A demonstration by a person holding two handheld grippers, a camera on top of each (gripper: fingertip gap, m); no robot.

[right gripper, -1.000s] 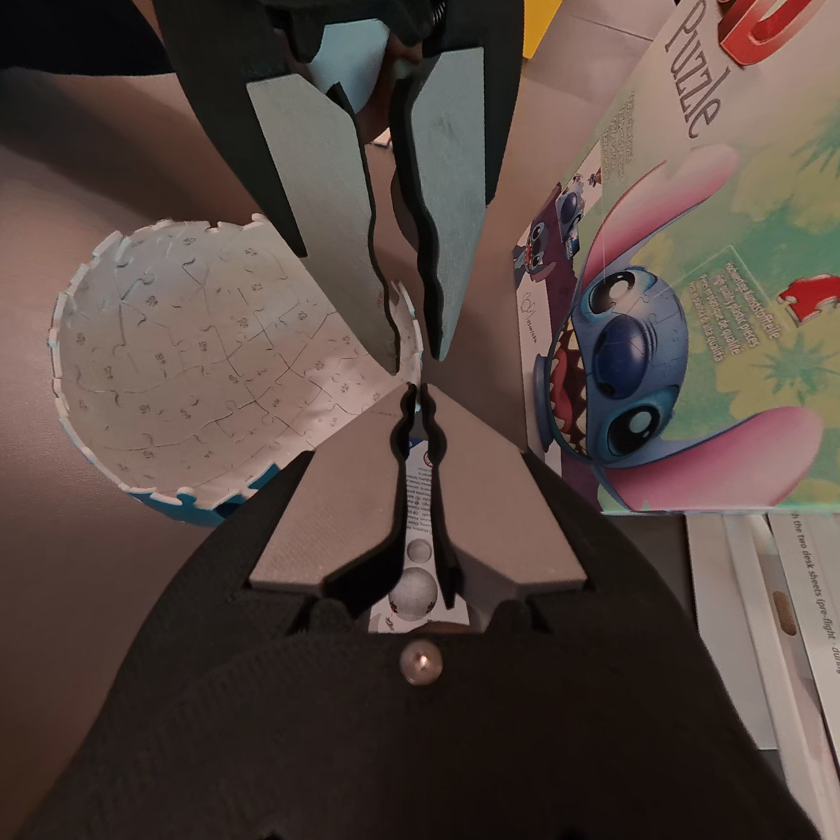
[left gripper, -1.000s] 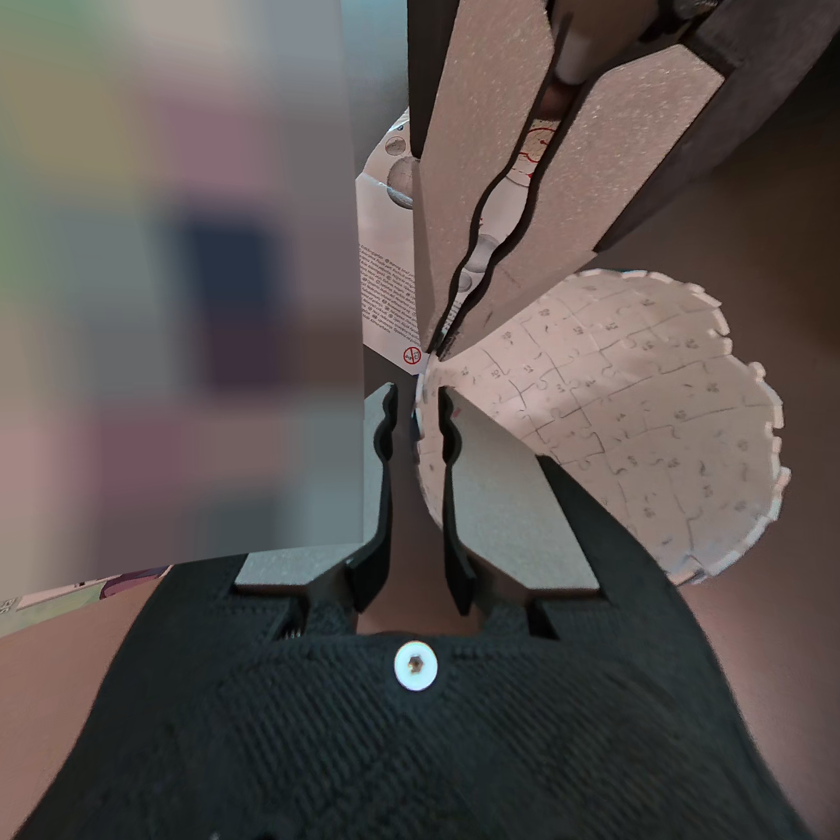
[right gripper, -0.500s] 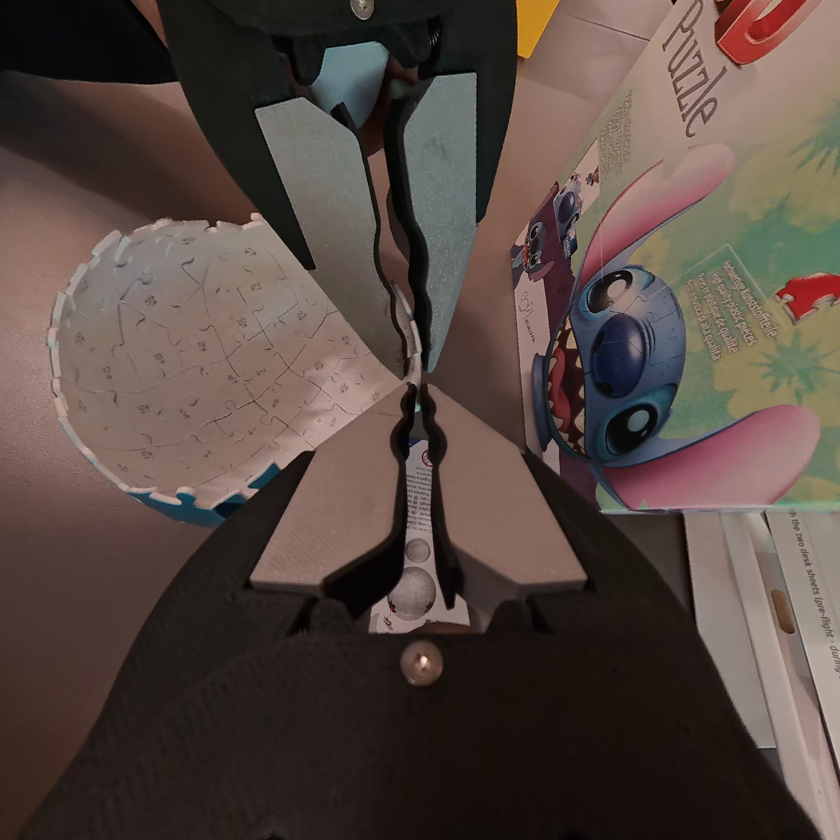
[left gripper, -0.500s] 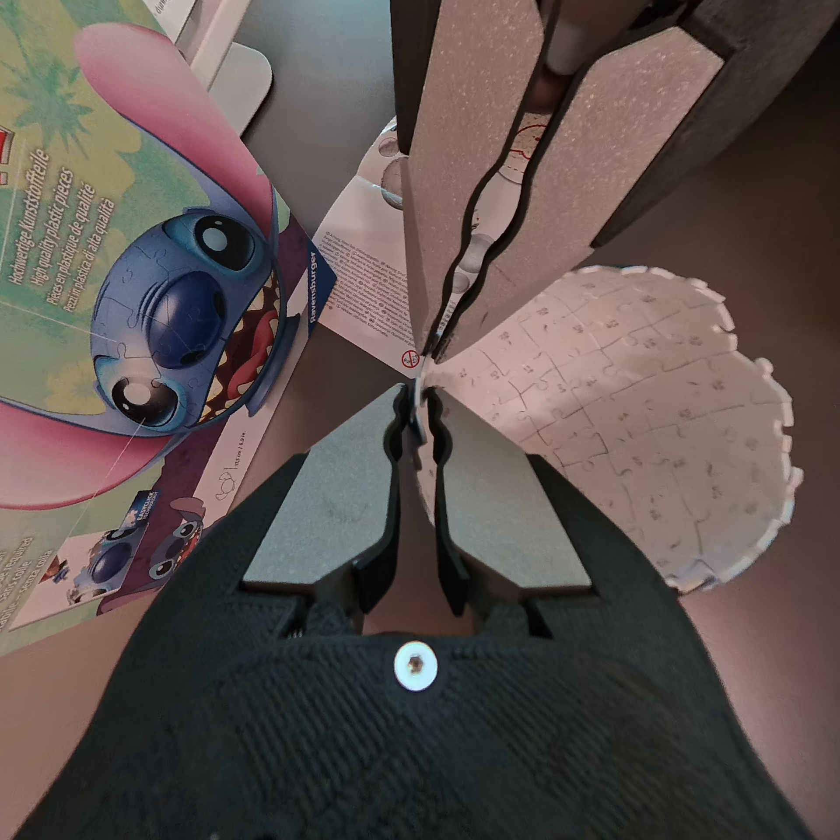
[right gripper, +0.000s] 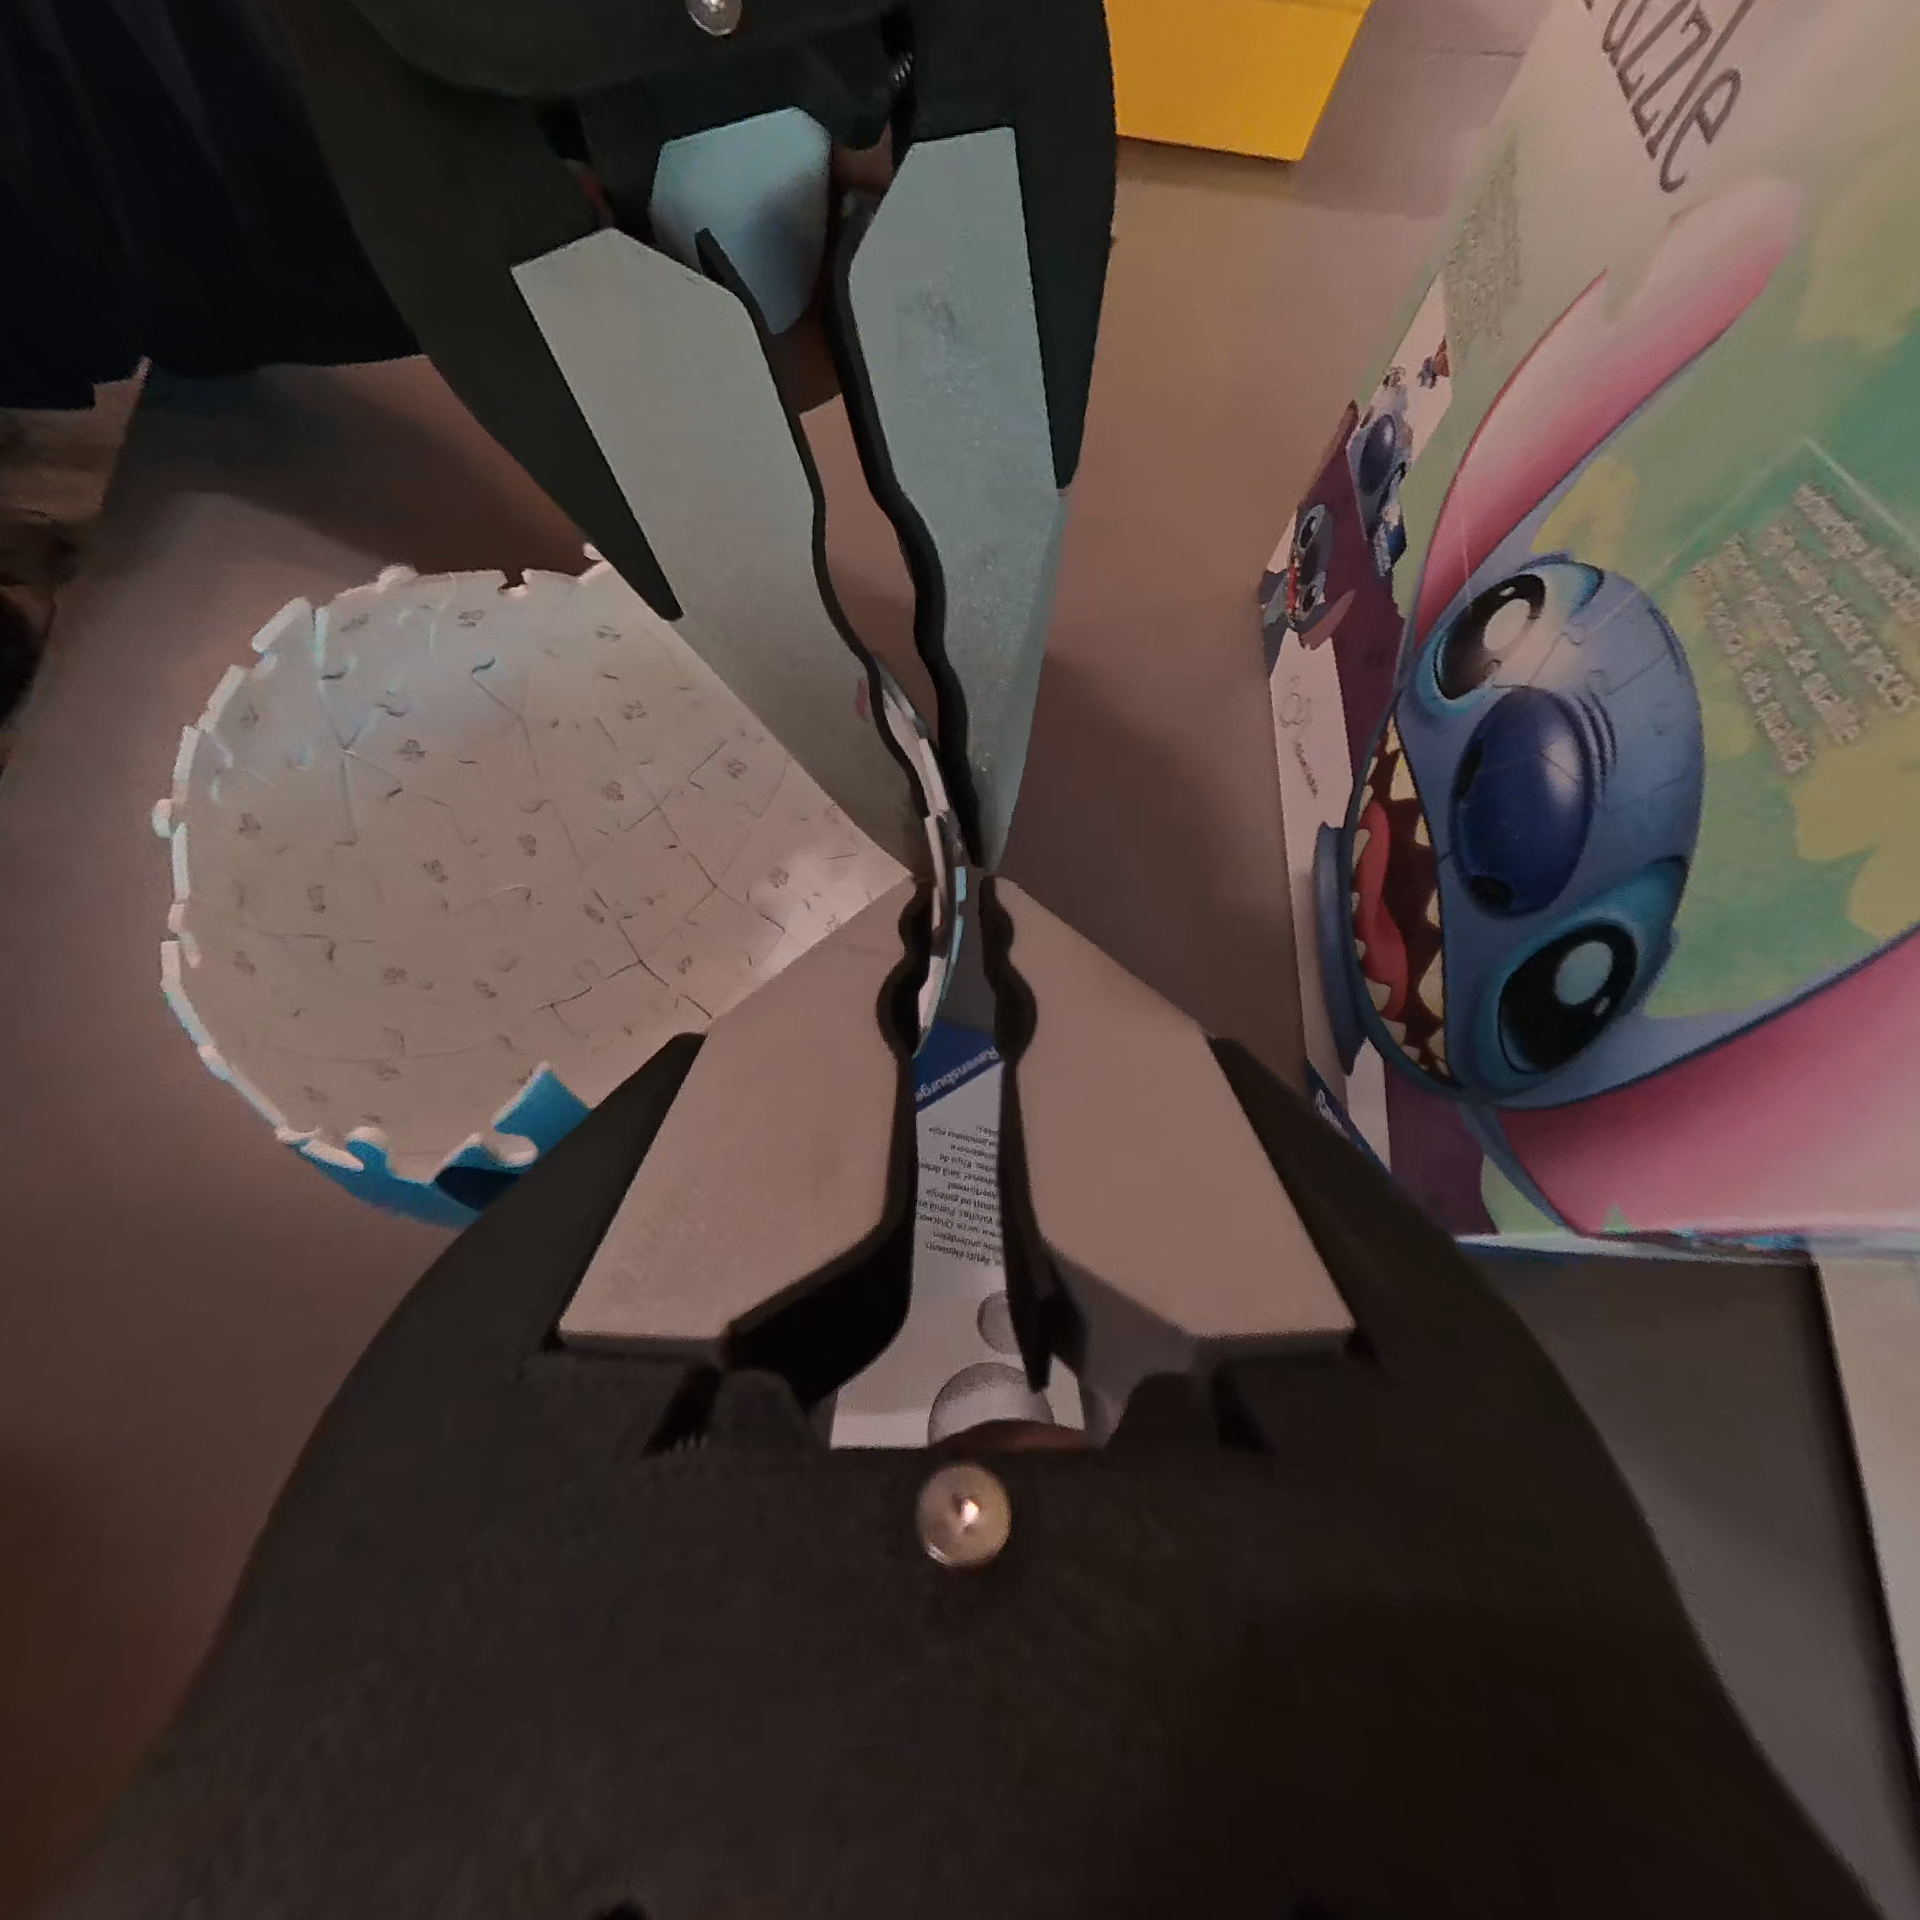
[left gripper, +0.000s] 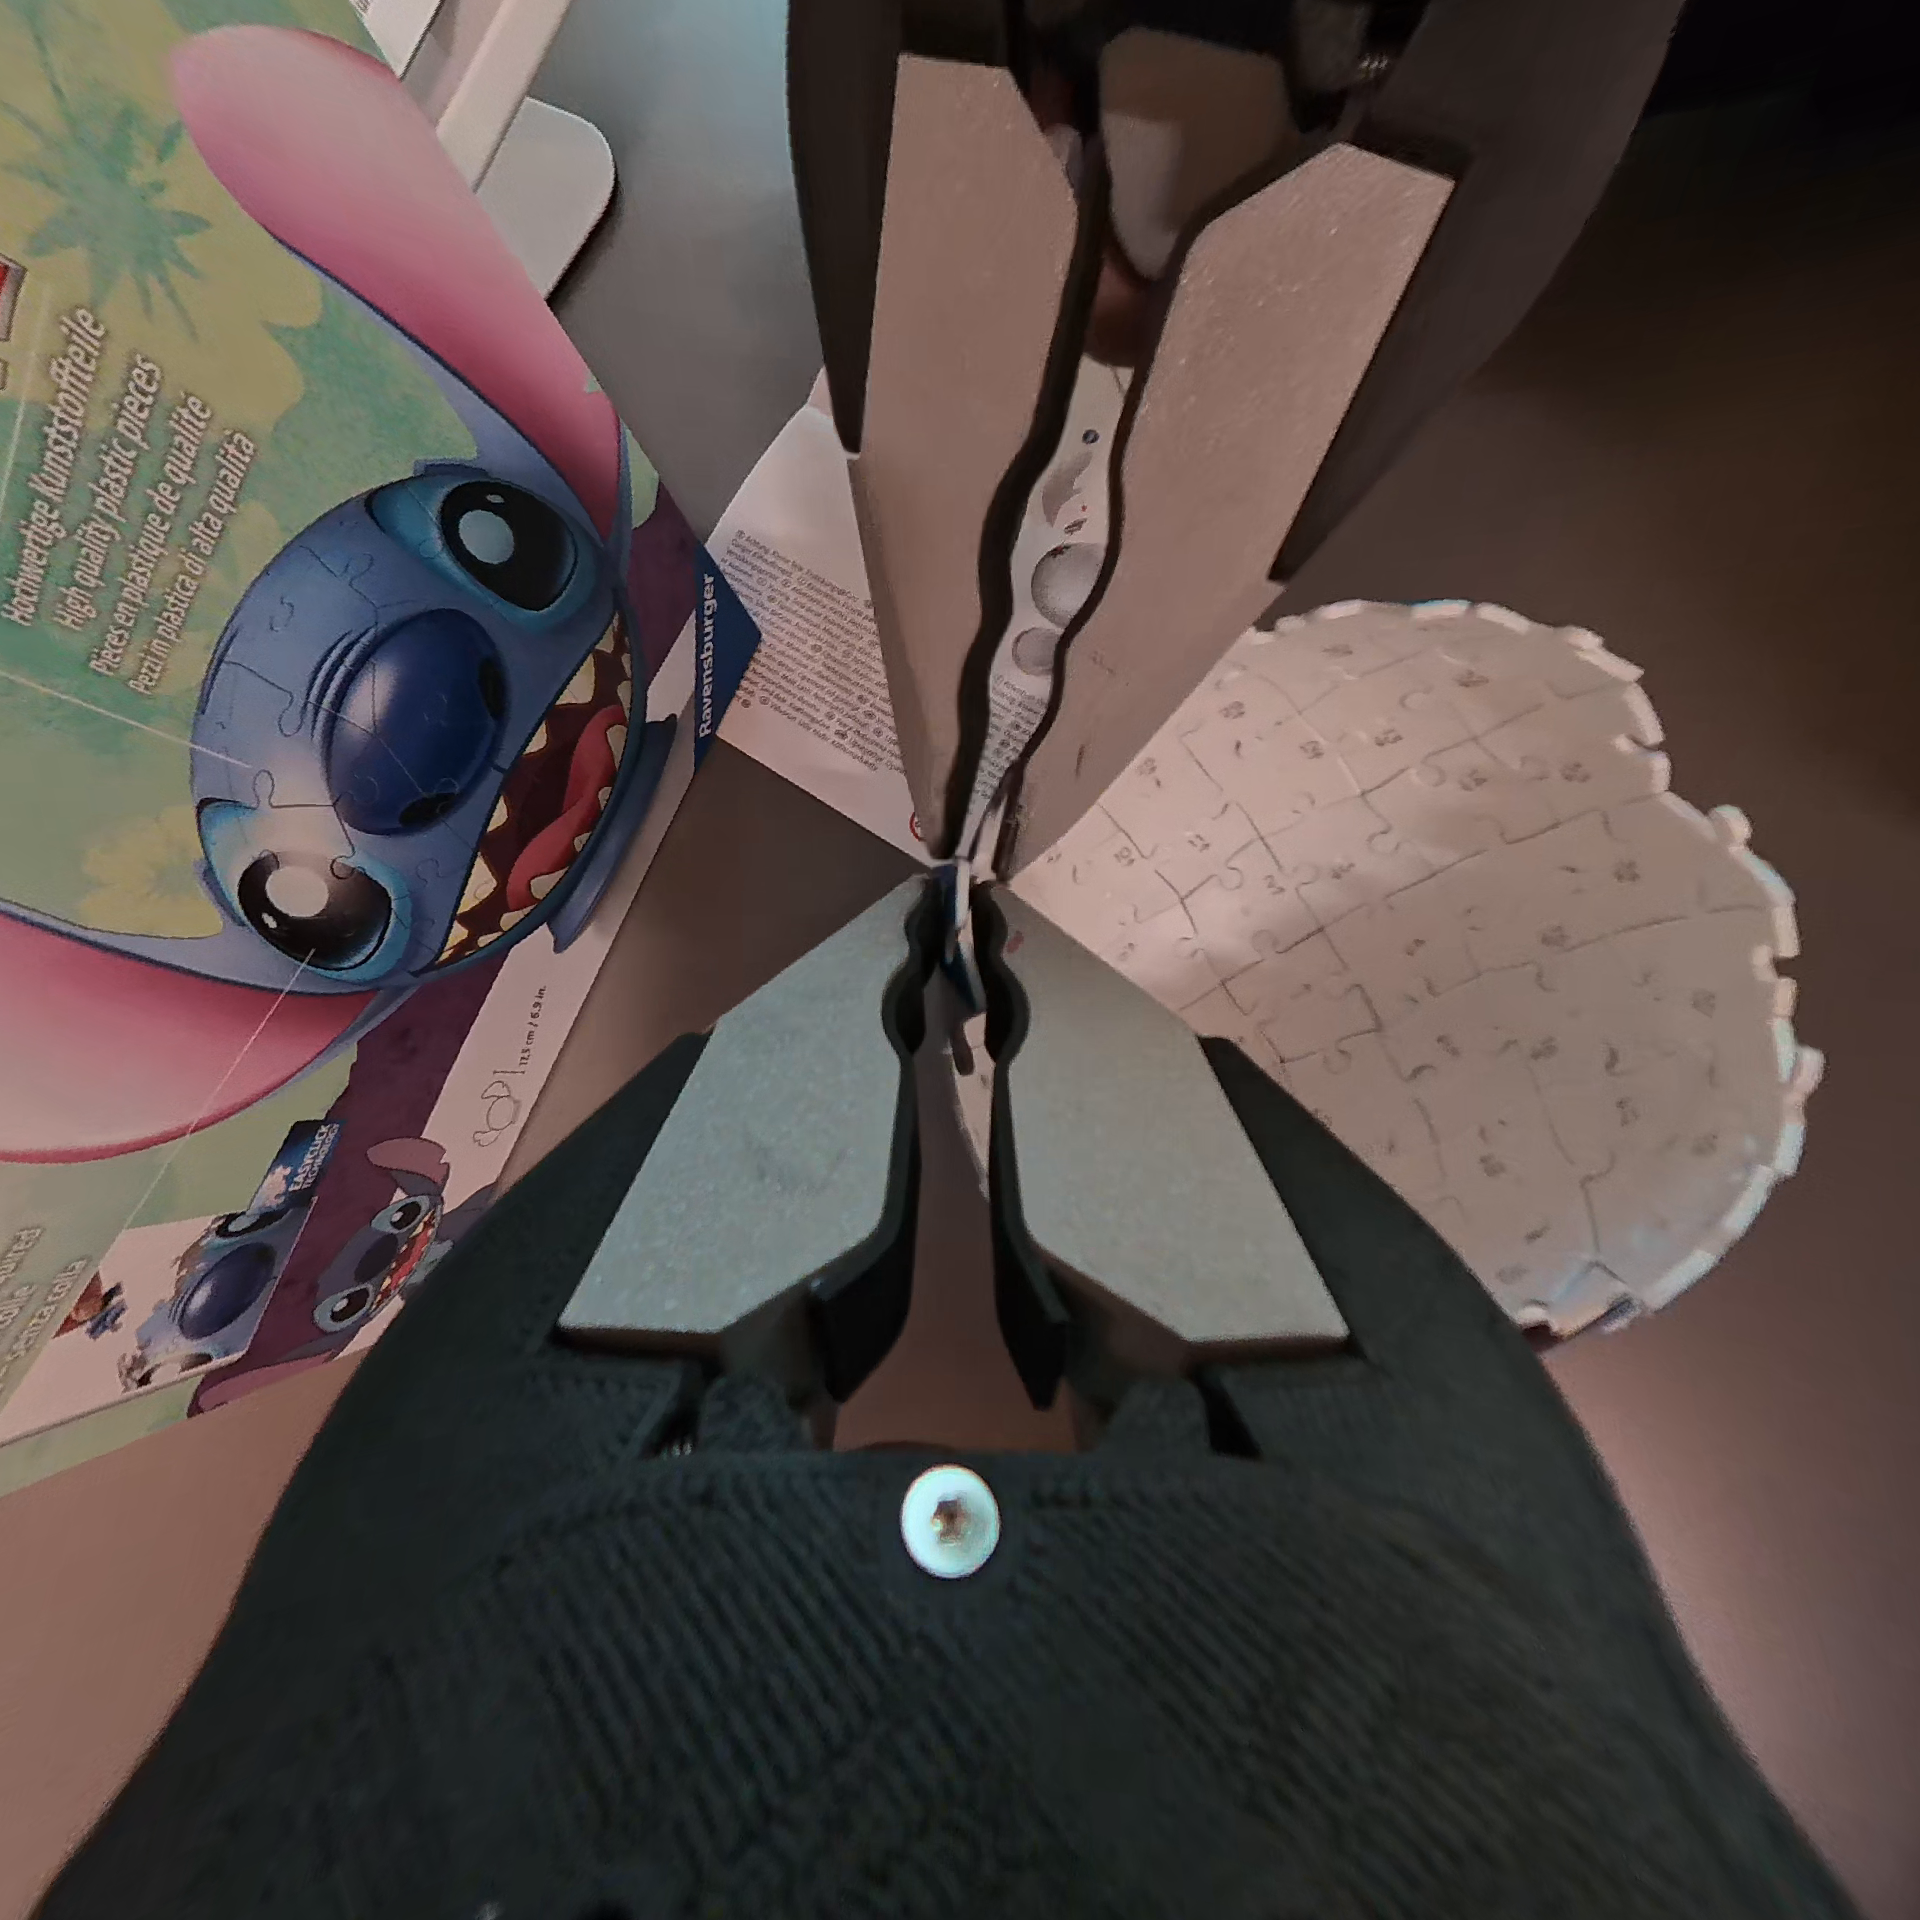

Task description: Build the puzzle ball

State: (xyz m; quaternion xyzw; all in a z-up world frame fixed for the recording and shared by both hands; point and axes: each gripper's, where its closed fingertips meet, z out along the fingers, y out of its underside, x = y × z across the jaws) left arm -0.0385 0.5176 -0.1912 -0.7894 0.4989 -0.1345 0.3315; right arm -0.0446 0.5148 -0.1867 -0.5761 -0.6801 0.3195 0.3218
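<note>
The half-built puzzle ball [left gripper: 1455,935] sits on the brown surface [left gripper: 1714,1558] like an open bowl, white inside with small printed marks on each piece, blue on the outside [right gripper: 416,1174], its rim toothed with unfilled tabs, and nothing loose lies inside it. Both tools meet nose to nose at the near rim: the left hand-held gripper [left gripper: 951,935] is narrowed right down onto the edge of the shell, a sliver of blue and white rim caught between its dark wavy pads. The right hand-held gripper [right gripper: 951,914] comes in from the opposite side, closed to a thin slit with the white rim pieces seen just at its tips, though whether it actually pinches the shell or only touches it, I cannot tell. Under the right tool lies a white instruction leaflet [left gripper: 821,644] with blocks of small print and grey ball pictures. Beside it is the puzzle box [left gripper: 260,675], lying flat, green and pink with a blue cartoon creature's face, a small blue brand patch at its corner and lines of writing along one side. A yellow object [right gripper: 1216,73] shows at the far edge, and pale flat sheets [right gripper: 1870,1455] lie next to the box.
</note>
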